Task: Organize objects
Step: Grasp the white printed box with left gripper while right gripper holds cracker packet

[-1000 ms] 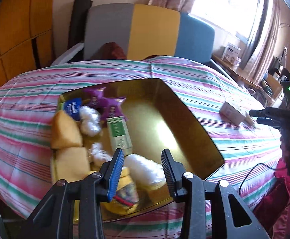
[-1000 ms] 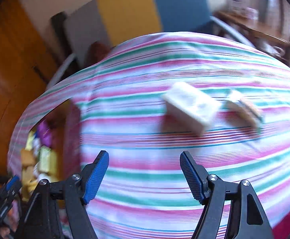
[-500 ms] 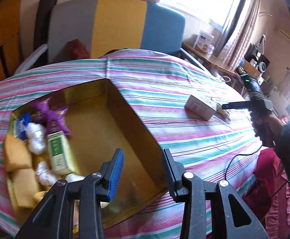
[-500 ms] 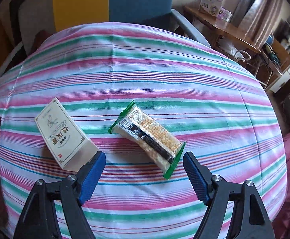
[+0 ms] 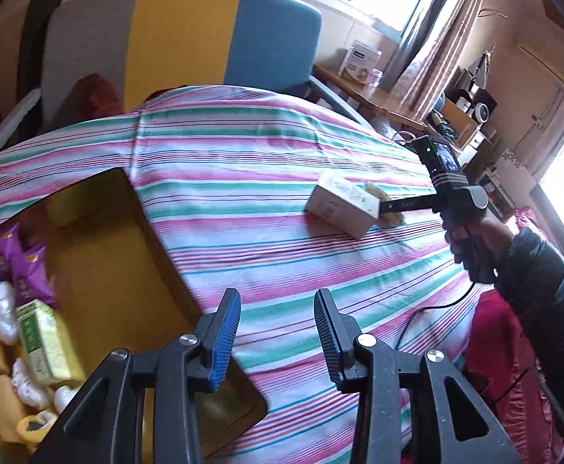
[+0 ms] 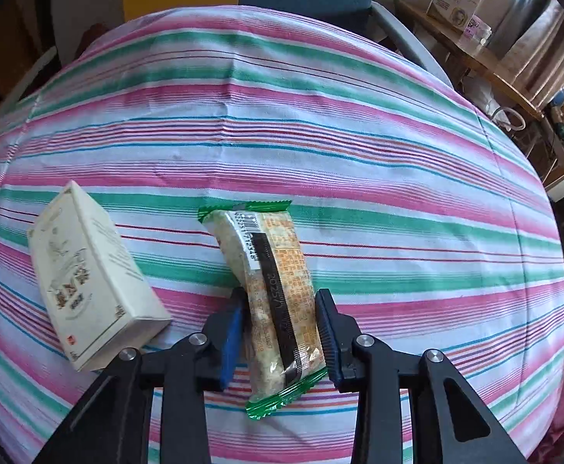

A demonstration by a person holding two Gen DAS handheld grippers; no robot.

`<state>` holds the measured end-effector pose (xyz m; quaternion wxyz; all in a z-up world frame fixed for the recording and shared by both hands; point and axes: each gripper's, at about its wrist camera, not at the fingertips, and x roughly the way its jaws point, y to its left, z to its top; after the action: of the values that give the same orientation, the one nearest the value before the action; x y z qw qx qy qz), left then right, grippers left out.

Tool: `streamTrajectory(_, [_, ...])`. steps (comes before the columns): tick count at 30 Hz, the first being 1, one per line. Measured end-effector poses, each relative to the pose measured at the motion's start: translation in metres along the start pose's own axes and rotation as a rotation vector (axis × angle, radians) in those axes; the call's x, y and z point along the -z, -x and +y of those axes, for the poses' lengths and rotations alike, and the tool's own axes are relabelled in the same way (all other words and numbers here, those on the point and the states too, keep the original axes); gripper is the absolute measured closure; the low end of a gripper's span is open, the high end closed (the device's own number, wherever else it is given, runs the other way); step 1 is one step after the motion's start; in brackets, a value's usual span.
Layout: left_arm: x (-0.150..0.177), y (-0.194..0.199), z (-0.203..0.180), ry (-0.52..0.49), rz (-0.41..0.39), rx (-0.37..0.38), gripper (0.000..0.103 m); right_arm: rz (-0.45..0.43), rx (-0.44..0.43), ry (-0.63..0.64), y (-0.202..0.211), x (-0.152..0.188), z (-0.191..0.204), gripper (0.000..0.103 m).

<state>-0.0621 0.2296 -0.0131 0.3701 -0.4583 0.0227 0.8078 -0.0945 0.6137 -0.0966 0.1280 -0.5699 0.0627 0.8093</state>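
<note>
A snack bar in a clear wrapper with green ends lies on the striped tablecloth. My right gripper points steeply down, shut on the bar's near half, both pads pressing its sides. Left of it lies a white carton. In the left wrist view the right gripper reaches in behind that carton. My left gripper hangs open and empty over the cloth, beside the gold-lined box. The box holds purple packets, a green carton and several white and yellow wrapped items.
A grey, yellow and blue chair stands behind the table. A wooden side table with a white box sits at the back right. A person's hand and dark sleeve hold the right gripper; a black cable trails over the table's right edge.
The right gripper came down over the snack bar and closed on it. The left gripper swung right, away from the gold box's contents, staying open.
</note>
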Motion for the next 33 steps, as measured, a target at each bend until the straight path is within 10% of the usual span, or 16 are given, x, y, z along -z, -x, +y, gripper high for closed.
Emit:
streamTrajectory(15, [-0.061, -0.104, -0.047, 0.177, 0.165, 0.167, 0.059, -0.074, -0.048, -0.117, 0.022, 0.045, 0.004, 0.066])
streamTrajectory(17, [-0.069, -0.124, -0.054, 0.208, 0.192, 0.175, 0.054, -0.088, -0.059, -0.138, 0.027, 0.046, -0.001, 0.059])
streamTrajectory(19, [-0.077, -0.142, -0.06, 0.236, 0.214, 0.187, 0.048, -0.093, -0.077, -0.175, 0.025, 0.041, -0.007, 0.028])
streamTrajectory(33, [-0.124, -0.232, -0.071, 0.354, 0.3, 0.041, 0.027, -0.117, -0.134, -0.435, 0.026, 0.039, -0.055, 0.024])
